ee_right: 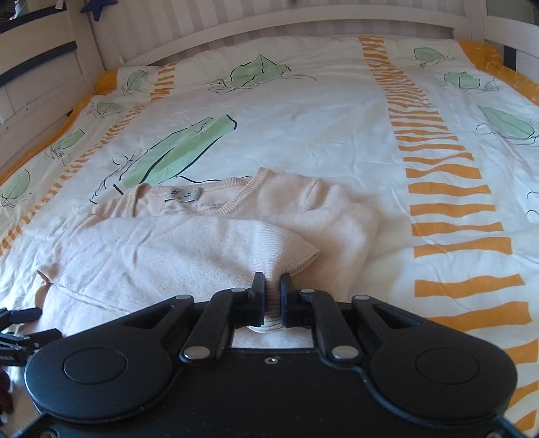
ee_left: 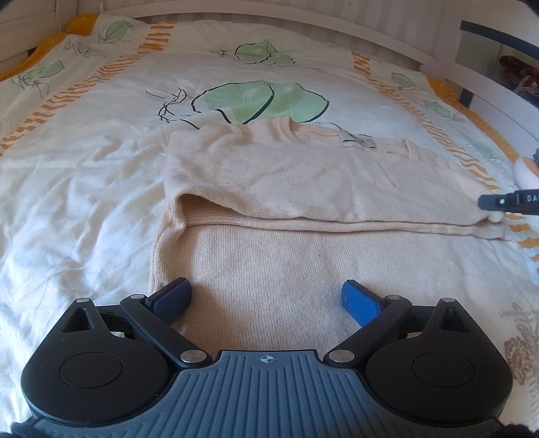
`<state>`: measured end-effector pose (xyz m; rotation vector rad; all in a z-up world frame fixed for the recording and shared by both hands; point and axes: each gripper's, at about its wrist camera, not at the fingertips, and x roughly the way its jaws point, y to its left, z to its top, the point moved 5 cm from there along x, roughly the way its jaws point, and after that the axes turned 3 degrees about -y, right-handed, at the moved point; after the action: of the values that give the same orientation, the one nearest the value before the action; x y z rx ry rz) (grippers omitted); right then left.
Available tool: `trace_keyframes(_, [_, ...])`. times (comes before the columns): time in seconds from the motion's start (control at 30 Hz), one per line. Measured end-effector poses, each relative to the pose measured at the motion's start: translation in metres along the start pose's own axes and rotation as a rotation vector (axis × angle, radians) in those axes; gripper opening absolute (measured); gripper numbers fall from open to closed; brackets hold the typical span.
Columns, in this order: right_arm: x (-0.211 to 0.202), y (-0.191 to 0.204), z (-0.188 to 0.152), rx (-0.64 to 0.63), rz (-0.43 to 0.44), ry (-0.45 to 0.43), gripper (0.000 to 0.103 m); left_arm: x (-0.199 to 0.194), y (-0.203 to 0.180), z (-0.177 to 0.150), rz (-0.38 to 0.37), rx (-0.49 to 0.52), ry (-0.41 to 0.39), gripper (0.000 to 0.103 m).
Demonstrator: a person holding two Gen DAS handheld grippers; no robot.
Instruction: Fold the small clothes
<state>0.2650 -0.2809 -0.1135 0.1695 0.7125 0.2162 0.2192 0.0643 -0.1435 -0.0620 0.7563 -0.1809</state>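
A cream knit sweater lies on the bed, collar and label at the far side. One sleeve is folded flat across the chest. My left gripper is open and empty, low over the sweater's lower body. My right gripper is shut on the sleeve's ribbed cuff; the sleeve stretches away to the left. The right gripper's tip shows in the left wrist view at the cuff. The collar and label lie beyond.
The bed cover is white with green leaf prints and orange striped bands. A white slatted headboard runs along the far side. A white bed frame with dark rails stands at the right.
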Motion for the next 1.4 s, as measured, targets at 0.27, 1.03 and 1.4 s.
trace_keyframes(0.27, [0.005,-0.003,-0.011,-0.033,0.019,-0.008,0.020,-0.024,0.018,0.013,0.063,-0.026,0.021,0.097])
trace_keyframes(1.03, [0.002,-0.006,-0.014,-0.012,0.063,-0.043,0.042,0.012,0.097,0.035,0.324,-0.046,0.060,0.102])
trace_keyframes(1.4, [-0.013,-0.008,-0.002,-0.018,0.007,-0.146,0.087,-0.034,0.097,0.073,0.349,-0.026,-0.073,0.101])
